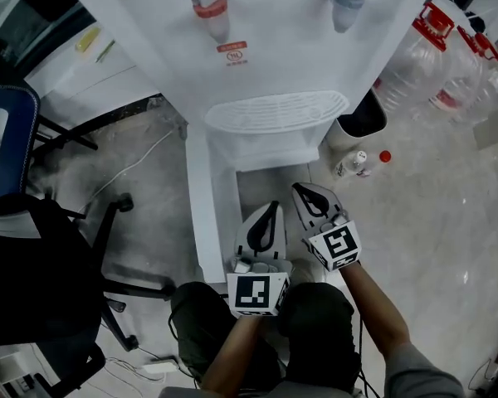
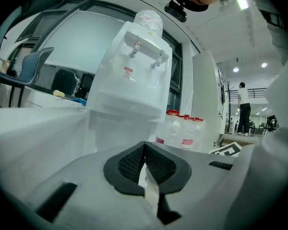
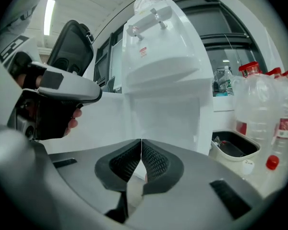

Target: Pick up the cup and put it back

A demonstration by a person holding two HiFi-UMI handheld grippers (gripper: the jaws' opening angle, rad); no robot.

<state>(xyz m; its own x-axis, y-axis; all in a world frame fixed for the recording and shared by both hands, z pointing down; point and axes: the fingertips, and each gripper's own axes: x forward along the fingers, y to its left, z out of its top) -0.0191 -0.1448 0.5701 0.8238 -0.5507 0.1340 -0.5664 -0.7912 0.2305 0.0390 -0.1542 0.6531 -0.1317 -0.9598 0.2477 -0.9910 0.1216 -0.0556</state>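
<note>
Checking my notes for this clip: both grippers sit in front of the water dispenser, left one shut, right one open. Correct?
Not quite: the right gripper is shut too, its jaws together with nothing between, as the right gripper view shows. The left gripper is shut, both before the water dispenser.

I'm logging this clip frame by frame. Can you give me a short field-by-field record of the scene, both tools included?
setting: white water dispenser with a drip tray
left tool: jaws together, nothing between them, facing the dispenser
right tool: jaws together, nothing between them, beside the left tool
cup: not seen in any view
right of dispenser: large water bottles, dark bin, small bottle
left of dispenser: office chair
</note>
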